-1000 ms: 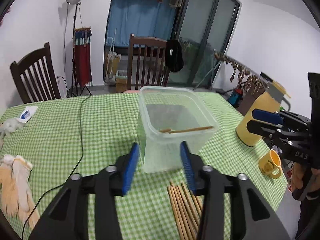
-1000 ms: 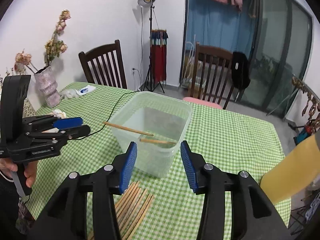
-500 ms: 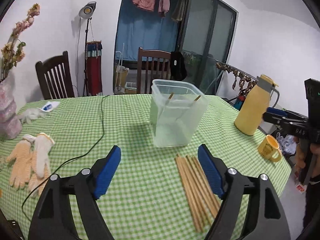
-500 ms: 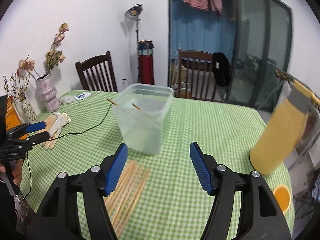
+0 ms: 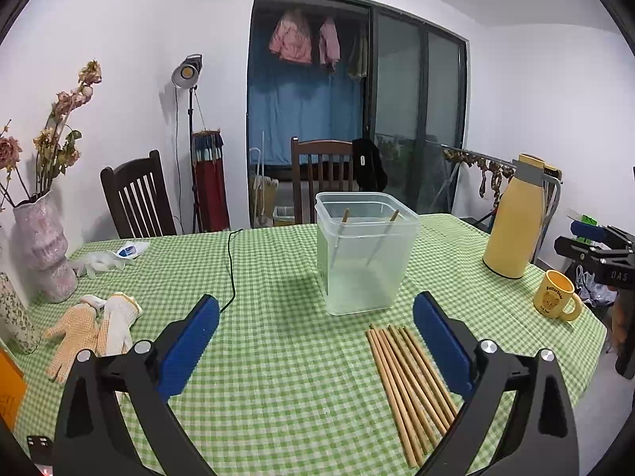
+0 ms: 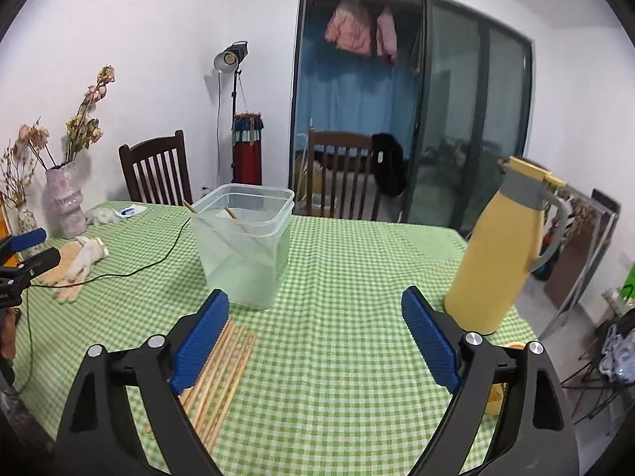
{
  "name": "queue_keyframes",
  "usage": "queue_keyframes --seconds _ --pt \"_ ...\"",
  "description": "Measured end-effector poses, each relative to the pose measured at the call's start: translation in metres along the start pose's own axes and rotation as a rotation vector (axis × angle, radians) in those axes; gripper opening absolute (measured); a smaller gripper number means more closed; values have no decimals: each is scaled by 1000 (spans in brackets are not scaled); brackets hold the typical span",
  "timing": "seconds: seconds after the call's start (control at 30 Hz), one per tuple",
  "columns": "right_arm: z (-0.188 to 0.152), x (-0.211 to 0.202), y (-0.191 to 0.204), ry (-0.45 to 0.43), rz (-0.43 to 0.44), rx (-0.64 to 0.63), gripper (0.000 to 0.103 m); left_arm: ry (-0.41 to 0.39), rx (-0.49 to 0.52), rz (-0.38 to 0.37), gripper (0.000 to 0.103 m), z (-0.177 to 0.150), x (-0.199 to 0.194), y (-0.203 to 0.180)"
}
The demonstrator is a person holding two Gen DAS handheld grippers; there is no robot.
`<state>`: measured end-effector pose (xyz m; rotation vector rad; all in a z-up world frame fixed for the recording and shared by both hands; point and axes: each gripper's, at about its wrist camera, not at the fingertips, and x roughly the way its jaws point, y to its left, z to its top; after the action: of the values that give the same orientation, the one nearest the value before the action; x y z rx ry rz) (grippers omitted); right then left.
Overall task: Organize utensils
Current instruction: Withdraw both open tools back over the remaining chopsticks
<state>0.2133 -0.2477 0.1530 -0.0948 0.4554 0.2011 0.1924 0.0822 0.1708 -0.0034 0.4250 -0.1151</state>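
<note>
A clear plastic tub (image 5: 367,252) stands on the green checked table with two wooden chopsticks (image 5: 343,230) leaning inside it. It also shows in the right wrist view (image 6: 243,244). Several loose wooden chopsticks (image 5: 408,380) lie in a row in front of the tub, and show in the right wrist view (image 6: 222,373) too. My left gripper (image 5: 315,351) is wide open and empty, above the table short of the tub. My right gripper (image 6: 315,347) is wide open and empty, to the right of the chopstick row.
A yellow thermos jug (image 5: 516,218) and a yellow mug (image 5: 553,295) stand at the right. Work gloves (image 5: 93,331), a black cable (image 5: 232,267) and flower vases (image 5: 43,254) are at the left. Wooden chairs (image 5: 137,194) stand behind the table.
Both grippers have pulled back and up from the tub and opened wider. The two chopsticks stay in the tub, now leaning on its walls.
</note>
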Motion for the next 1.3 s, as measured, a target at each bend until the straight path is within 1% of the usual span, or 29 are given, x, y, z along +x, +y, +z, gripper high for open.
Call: queue_keyframes --seconds 0.2,0.3,0.37,0.43,0.63,0.8,1.03,1.07,1.13,1.2,1.3 --pt "-27 -3 16 3 -25 -4 88 -50 -21 5 95 -26 -17 -10" --pt "-44 -6 25 -4 -13 13 89 -72 -23 10 95 -41 -23 -14" --pt "-52 -9 30 -14 -14 19 91 -54 -21 7 95 -50 -23 -16" --pt "-62 -10 36 -17 -17 29 91 -41 -25 4 95 -64 -23 -20" --pt "-89 -19 46 -4 -20 64 91 -35 -48 12 95 -95 -30 -26" --pt "-112 -28 49 9 -40 103 91 -74 -59 28 95 -117 -47 -29" --pt "-144 -36 62 20 -36 94 91 -120 -49 5 95 -149 -66 -37" --pt "-148 -38 65 21 -37 91 91 -116 -52 3 95 -154 -67 -38" --pt "-155 -42 71 22 -37 93 91 -71 -56 13 95 -165 -67 -42" --pt "-165 -48 76 33 -13 107 91 -37 -40 25 95 -175 -69 -46" --pt "-181 -58 86 42 8 115 91 -63 -23 67 95 -191 -82 -52"
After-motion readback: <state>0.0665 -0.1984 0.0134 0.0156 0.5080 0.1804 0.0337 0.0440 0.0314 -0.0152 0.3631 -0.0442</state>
